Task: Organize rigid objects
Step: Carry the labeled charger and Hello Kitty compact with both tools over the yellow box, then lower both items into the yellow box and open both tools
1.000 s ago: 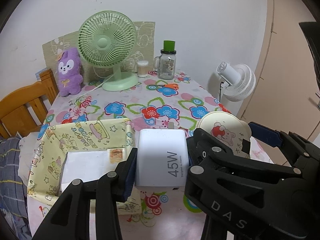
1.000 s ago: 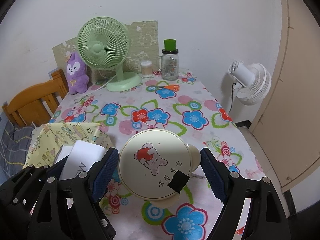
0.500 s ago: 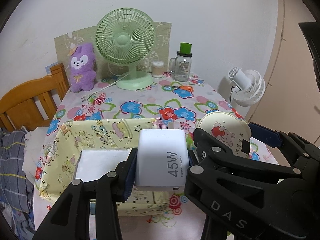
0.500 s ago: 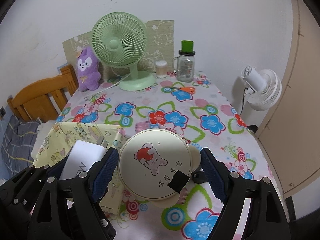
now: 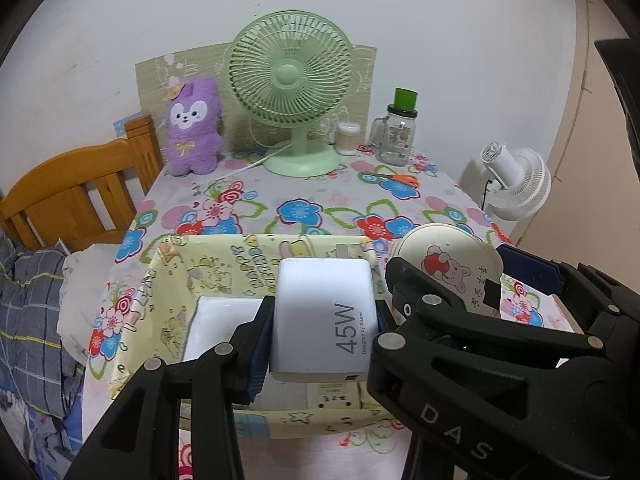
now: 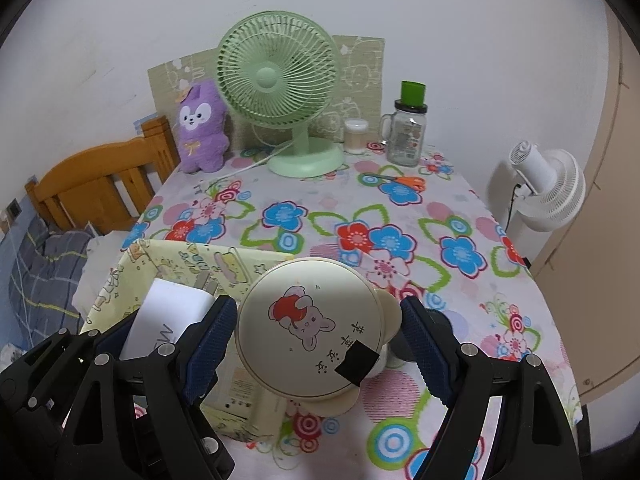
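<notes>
The white charger (image 5: 326, 322) between the left gripper's (image 5: 324, 332) pads had "45W" in big grey writing, and beside that a small line, "Designed by Xiaomi". The black arm just right of the charger had the white letters "DAS". On the far wall of the yellow box (image 5: 224, 264) beyond the charger, "HAPPY BIRTHDAY" could be partly read. The round cream lid (image 6: 308, 330) between the right gripper's (image 6: 316, 336) fingers had red Chinese signs, too small to read. The jar (image 6: 406, 136) far behind had a label, too blurry to read.
</notes>
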The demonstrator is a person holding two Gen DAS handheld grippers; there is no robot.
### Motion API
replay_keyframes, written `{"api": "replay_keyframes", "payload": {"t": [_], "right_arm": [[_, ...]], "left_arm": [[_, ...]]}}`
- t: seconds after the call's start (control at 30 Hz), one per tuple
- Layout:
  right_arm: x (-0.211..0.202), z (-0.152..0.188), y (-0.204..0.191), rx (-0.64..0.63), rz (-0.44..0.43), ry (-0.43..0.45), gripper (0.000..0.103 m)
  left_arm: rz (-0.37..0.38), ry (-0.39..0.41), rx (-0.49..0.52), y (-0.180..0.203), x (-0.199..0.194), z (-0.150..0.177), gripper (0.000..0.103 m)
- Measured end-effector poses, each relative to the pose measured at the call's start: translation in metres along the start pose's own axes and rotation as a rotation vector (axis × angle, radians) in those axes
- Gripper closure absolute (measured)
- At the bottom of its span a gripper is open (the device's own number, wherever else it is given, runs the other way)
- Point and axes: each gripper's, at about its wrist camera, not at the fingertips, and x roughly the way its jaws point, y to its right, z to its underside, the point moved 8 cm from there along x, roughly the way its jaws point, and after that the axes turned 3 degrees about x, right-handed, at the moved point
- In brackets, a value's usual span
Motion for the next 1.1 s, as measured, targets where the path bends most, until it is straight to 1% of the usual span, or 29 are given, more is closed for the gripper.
{"api": "replay_keyframes", "payload": {"t": [0.2, 0.37, 0.6, 0.87, 1.1], "right_arm": [[0.009, -0.002, -0.018, -0.024, -0.017, -0.008, 0.019], [0.020, 0.000, -0.035, -0.020, -0.052, -0.033, 0.019], [0.036, 0.002, -0.055, -0.028, -0.075, -0.060, 0.019], [0.053, 0.003, -0.067, -0.041, -0.077, -0.083, 0.019], [0.070, 0.008, -0.075, -0.056, -0.086, -0.120, 0.019]], "left_arm": [[-0.013, -0.006, -0.017, -0.017, 0.004, 0.001, 0.055], [-0.019, -0.030, -0.027, -0.032, 0.012, 0.002, 0.055], [-0.041, -0.052, -0.037, -0.052, 0.022, 0.006, 0.055], [-0.038, -0.084, -0.034, -0.066, 0.036, 0.010, 0.055], [-0.042, -0.127, -0.031, -0.078, 0.052, 0.016, 0.055]]}}
